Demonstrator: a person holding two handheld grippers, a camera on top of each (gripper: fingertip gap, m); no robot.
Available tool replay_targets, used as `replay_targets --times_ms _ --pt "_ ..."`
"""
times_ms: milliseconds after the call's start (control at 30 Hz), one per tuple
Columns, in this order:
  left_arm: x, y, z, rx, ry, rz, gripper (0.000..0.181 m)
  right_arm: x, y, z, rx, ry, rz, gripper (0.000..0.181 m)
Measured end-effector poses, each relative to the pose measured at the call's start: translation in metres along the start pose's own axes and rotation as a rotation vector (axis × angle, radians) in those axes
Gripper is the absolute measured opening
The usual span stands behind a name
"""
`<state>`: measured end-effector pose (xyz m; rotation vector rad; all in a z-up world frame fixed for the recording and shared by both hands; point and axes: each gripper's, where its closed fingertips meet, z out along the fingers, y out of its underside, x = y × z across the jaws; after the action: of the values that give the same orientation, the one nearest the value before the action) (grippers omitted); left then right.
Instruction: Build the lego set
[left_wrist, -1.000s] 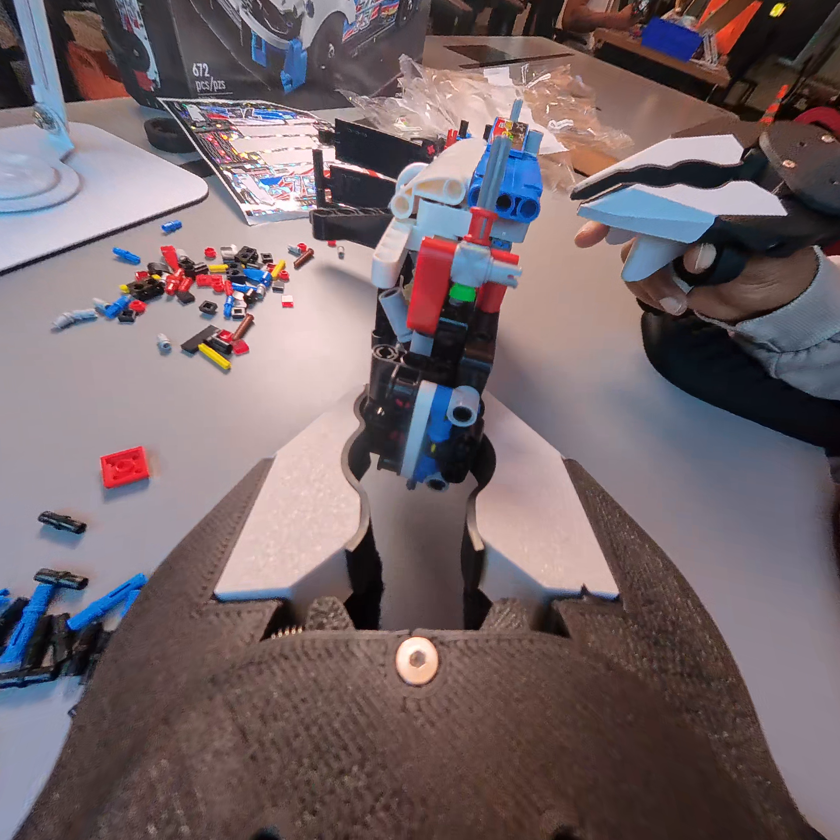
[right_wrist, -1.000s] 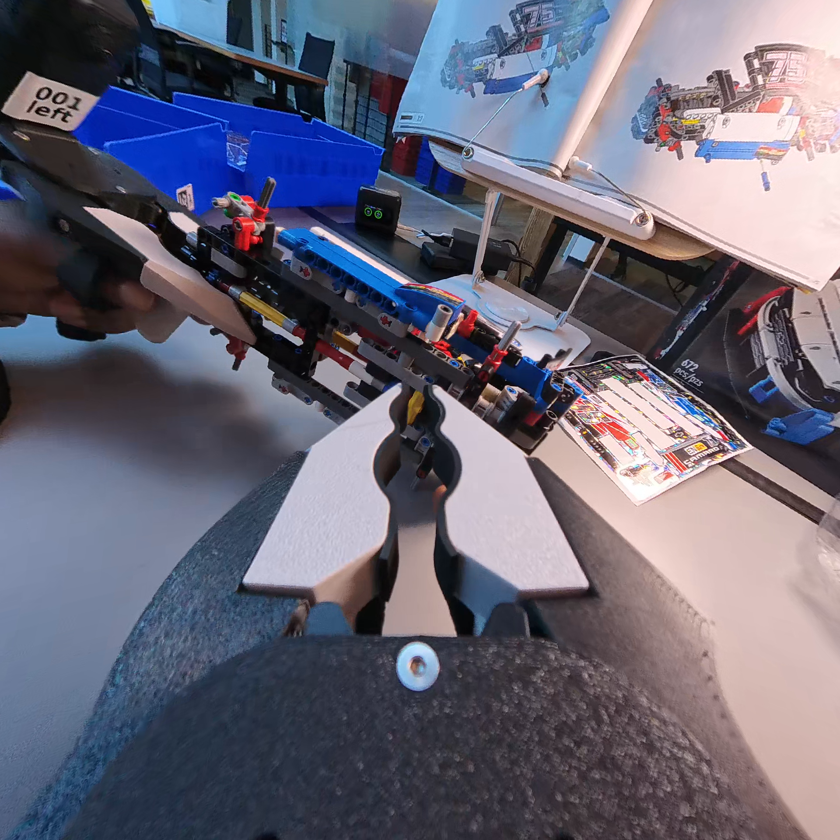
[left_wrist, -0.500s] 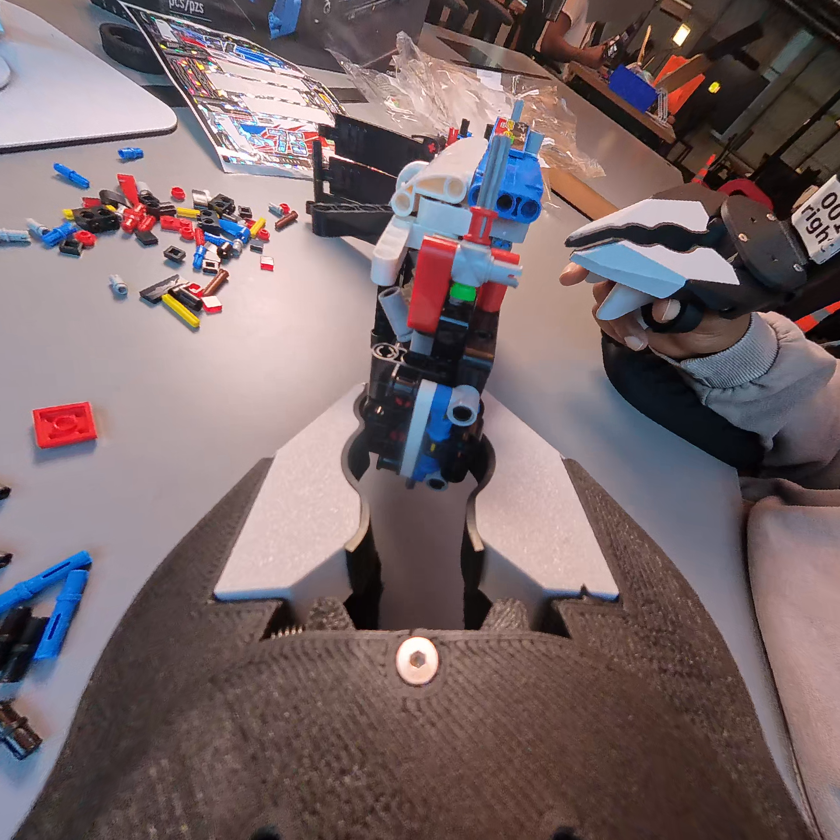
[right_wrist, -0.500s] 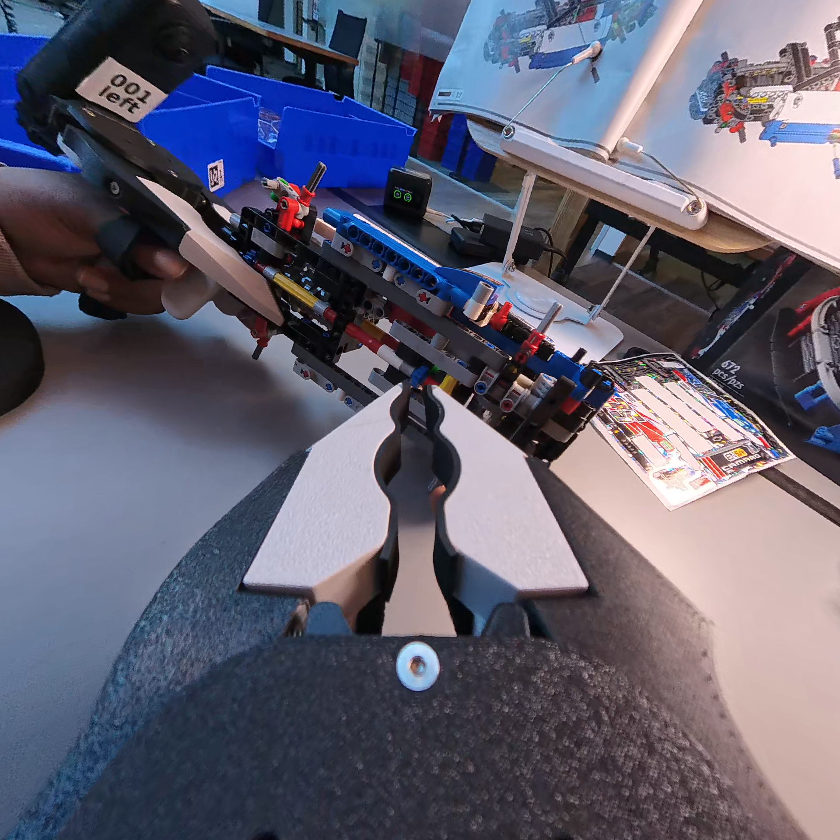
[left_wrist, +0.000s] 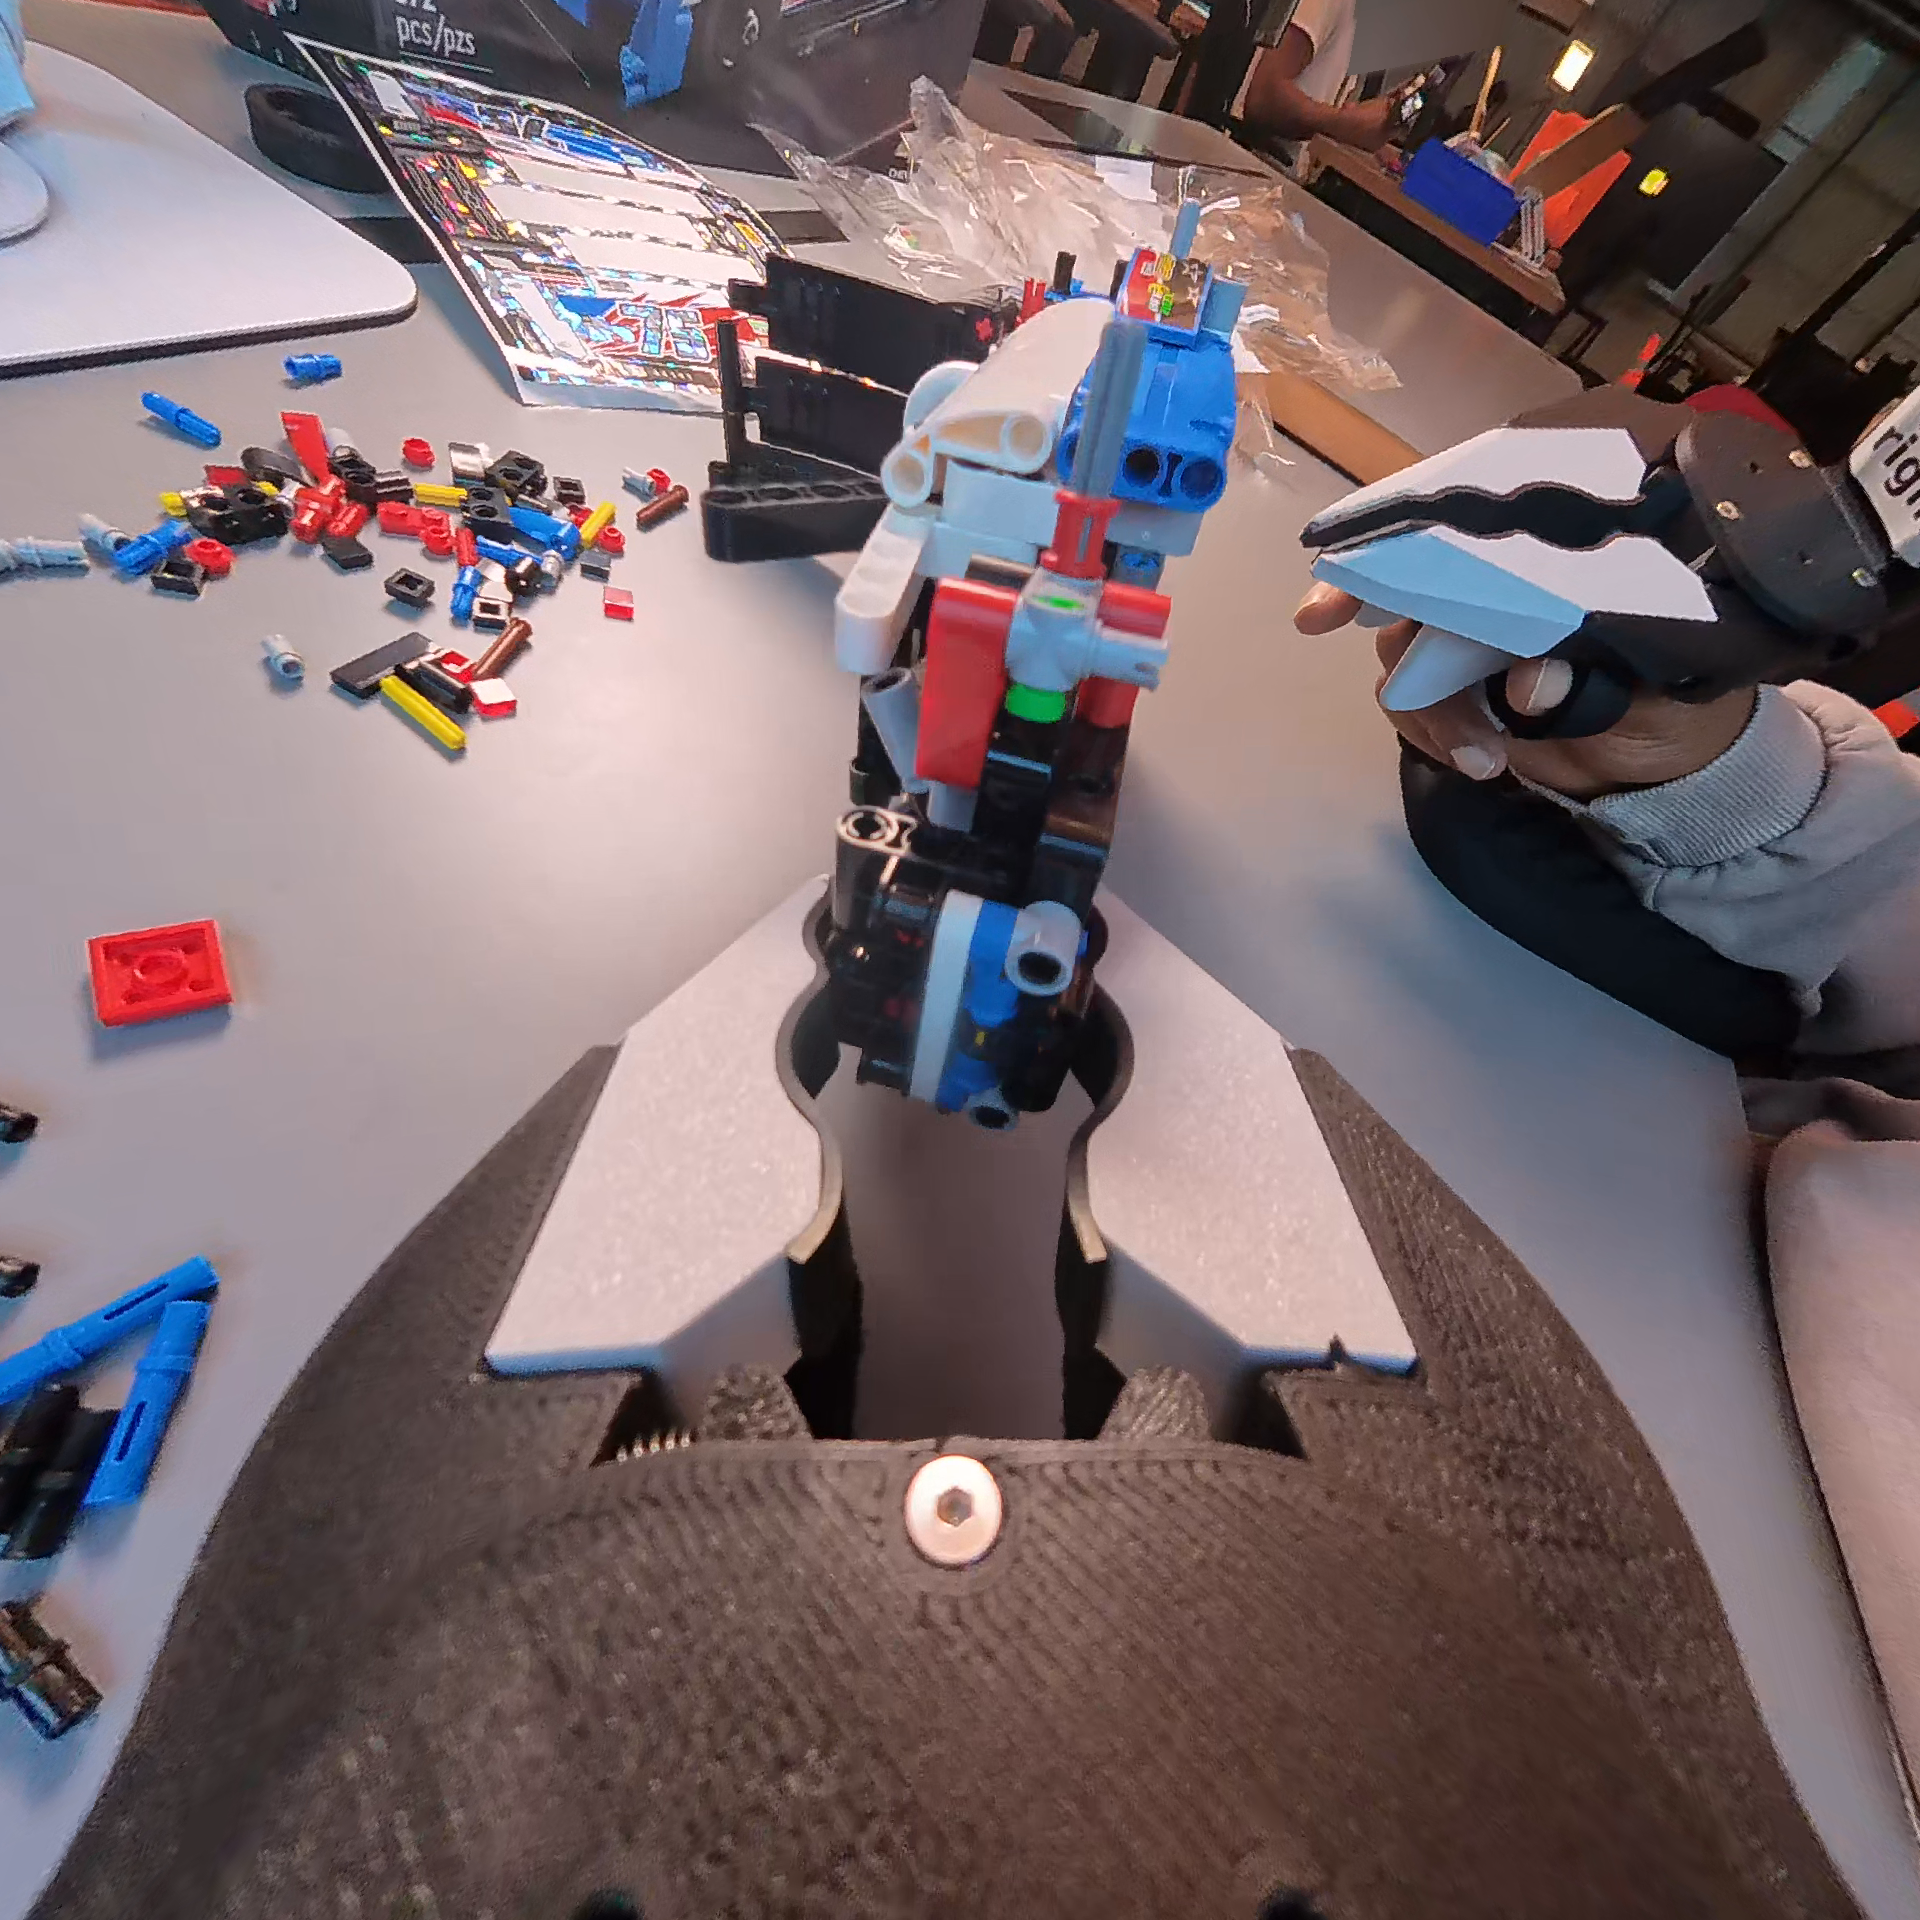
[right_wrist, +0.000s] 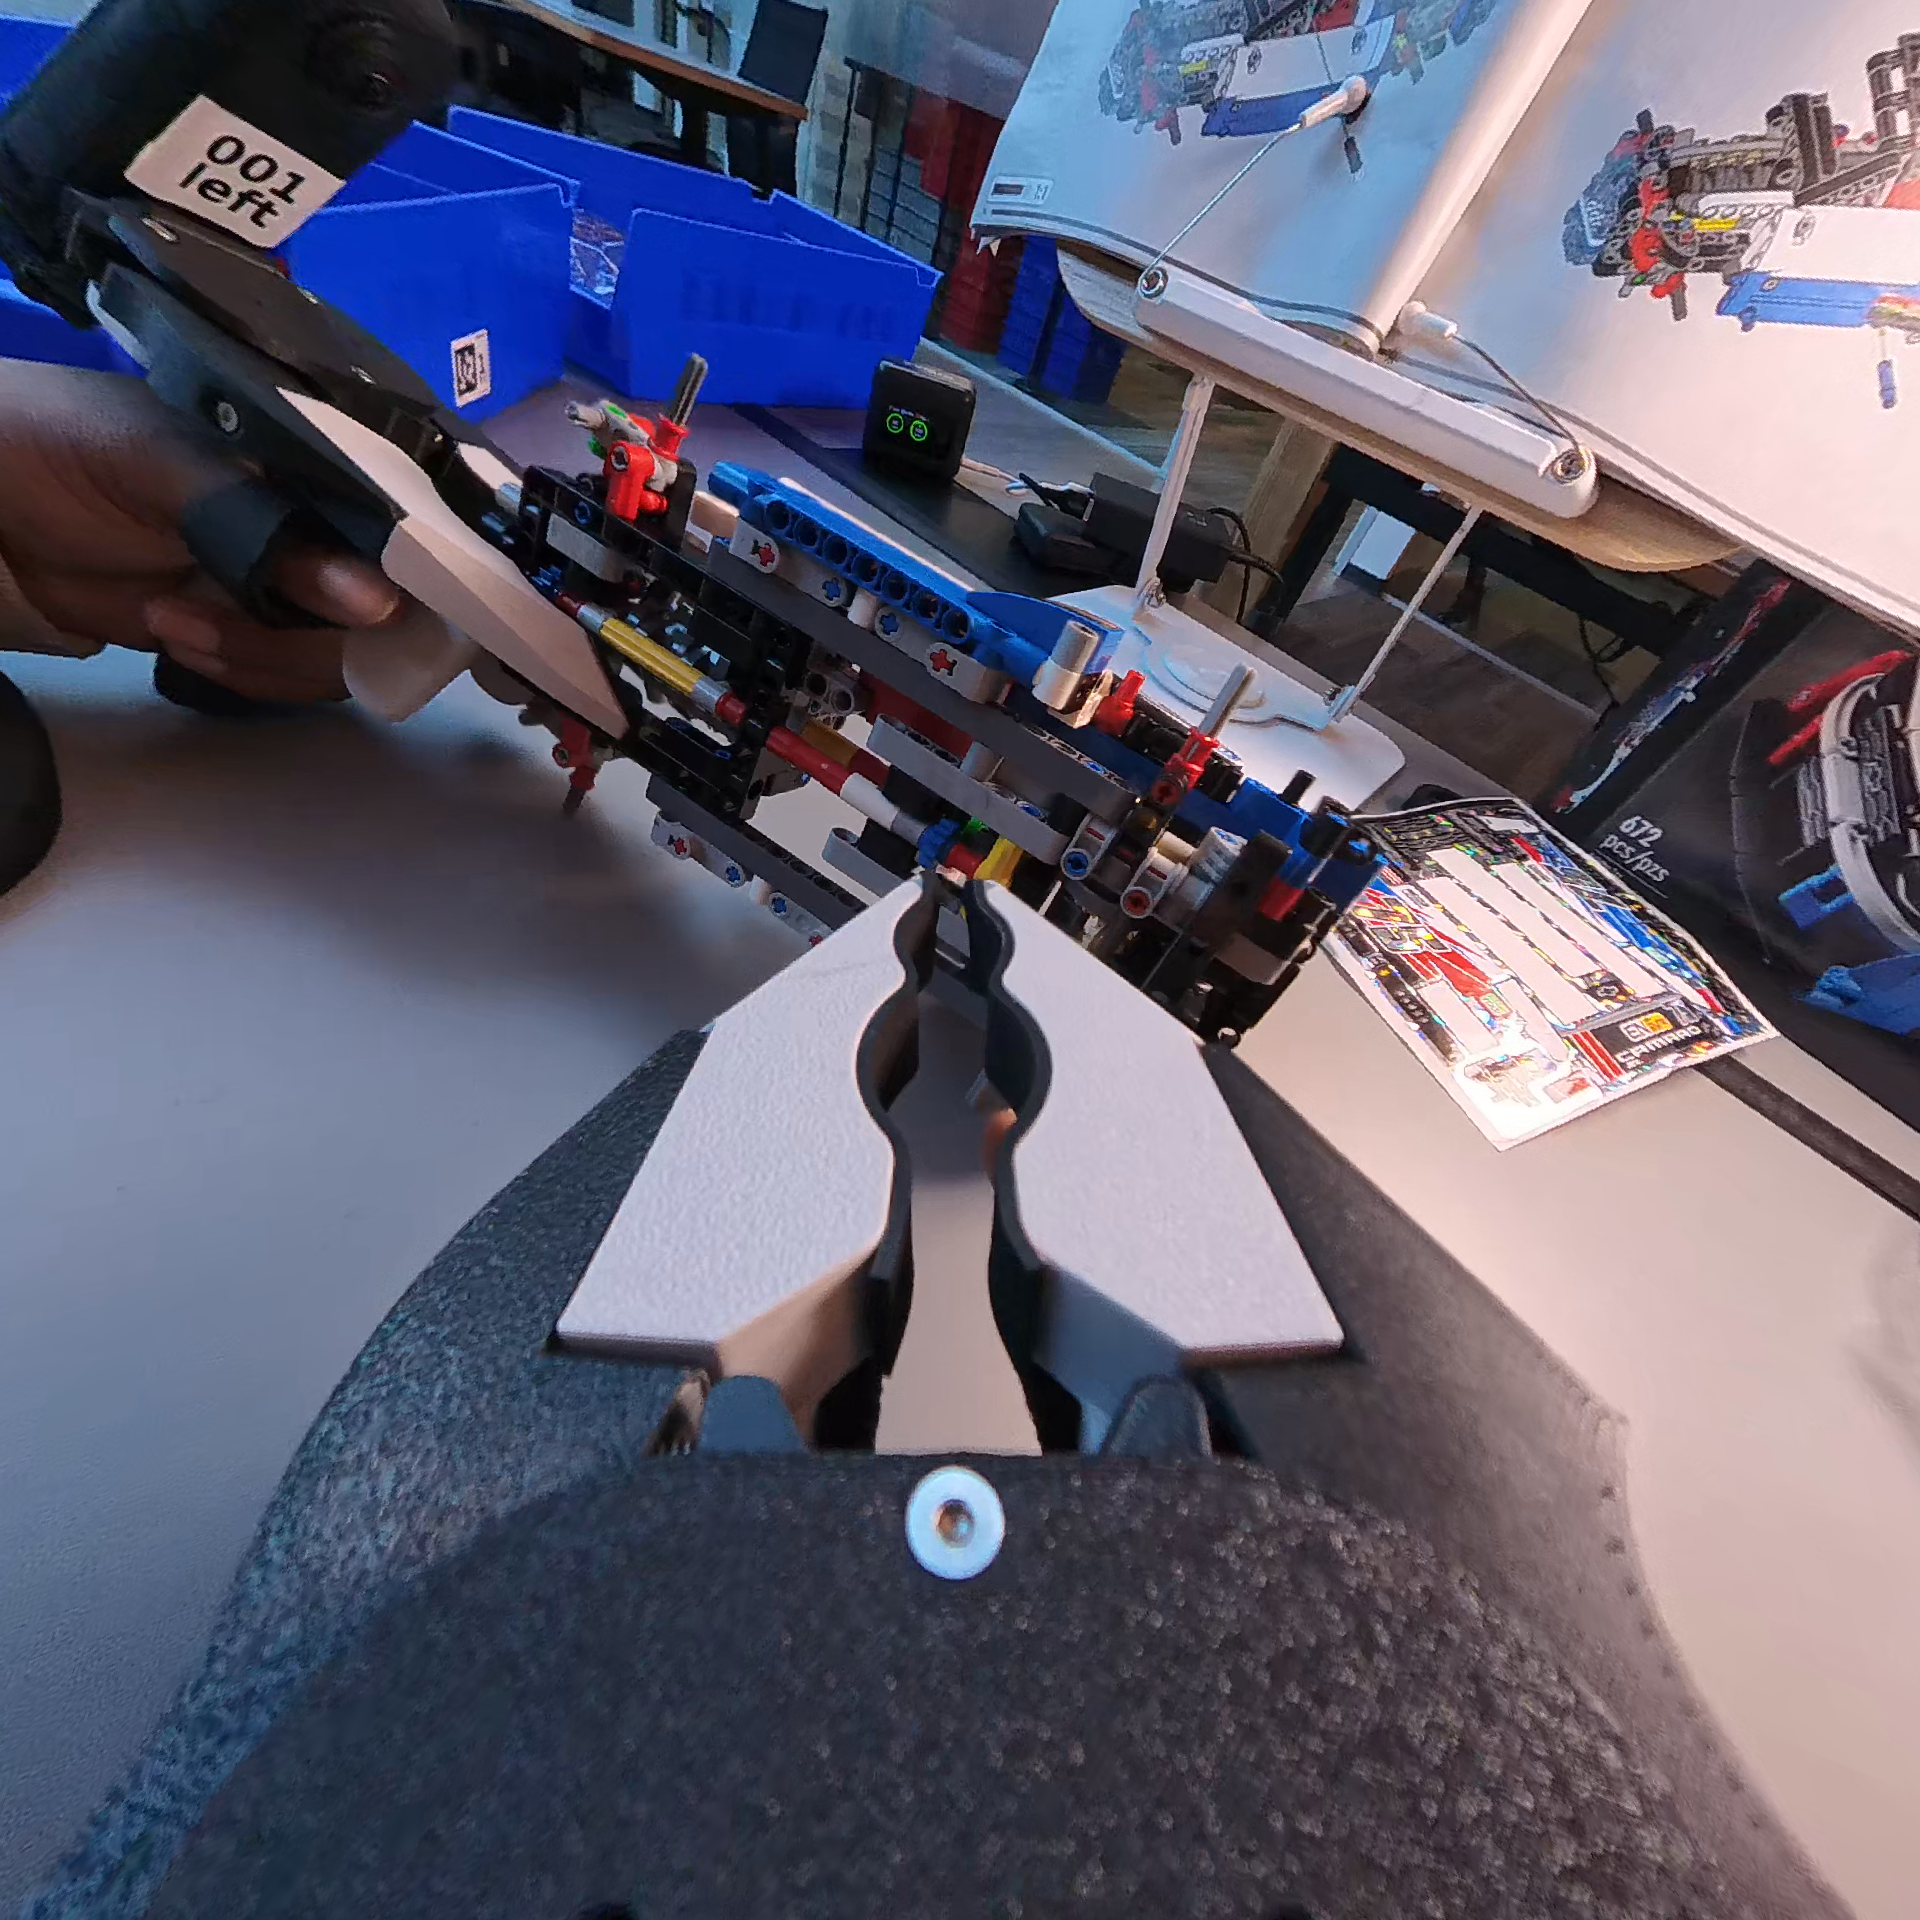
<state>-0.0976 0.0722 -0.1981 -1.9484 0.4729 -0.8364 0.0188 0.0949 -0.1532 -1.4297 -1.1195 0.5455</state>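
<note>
Lego chassis (left_wrist: 1023, 665) hung above the tabletop (left_wrist: 623, 935), one end clamped in the left gripper (left_wrist: 956, 1018) fingers. Right gripper (right_wrist: 948, 914) fingers sat nearly closed, apparently empty, beside it; a nudge might pop pieces loose. Only the left view showed the loose parts (left_wrist: 416, 540).

Long multicoloured lego chassis (left_wrist: 1023, 727), held aloft

Loose pieces (left_wrist: 416, 540) lie left of the model (left_wrist: 1023, 665); sticker sheet (left_wrist: 582, 270) behind them.
</note>
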Motion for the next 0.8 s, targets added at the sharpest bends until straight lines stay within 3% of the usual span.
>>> replay_targets --times_ms 567,800 --pt "0.0002 0.0045 0.0013 -0.026 -0.008 0.025 0.041 0.0006 0.0014 -0.0030 -0.010 -0.006 -0.025 0.004" --pt "0.0061 -0.0023 0.0003 -0.004 -0.037 0.152 0.040 -0.0001 -0.0008 -0.0039 0.003 -0.008 -0.033 0.010"
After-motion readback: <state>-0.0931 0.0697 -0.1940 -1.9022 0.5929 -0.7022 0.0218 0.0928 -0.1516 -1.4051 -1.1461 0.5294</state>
